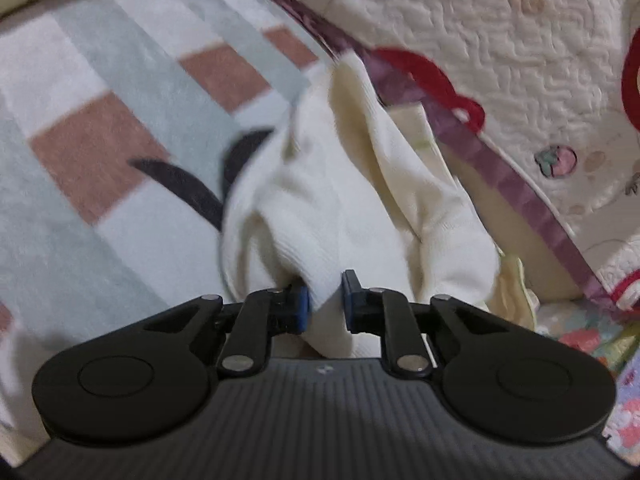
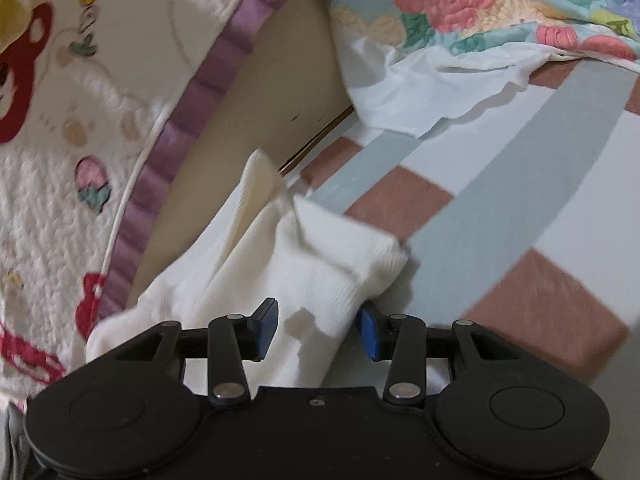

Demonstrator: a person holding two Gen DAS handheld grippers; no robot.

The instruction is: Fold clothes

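No readable brand or lettering anywhere, only blurred embroidered marks on the quilted blanket (image 2: pixel 60 128). The left gripper (image 1: pixel 325 304) sits low over the checked bedspread (image 1: pixel 100 148), blue pads clamped on a fold of the cream knit garment (image 1: pixel 320 200). The right gripper (image 2: pixel 318 330), angled toward the purple-edged quilt, has its jaws apart with the same garment (image 2: pixel 304 256) bunched between them, lying on the bedspread beside the quilt.

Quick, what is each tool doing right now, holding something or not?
Left tool: shut on the cream garment.
Right tool: fabric of that cream garment lies between its fingers, but the grip cannot be told.
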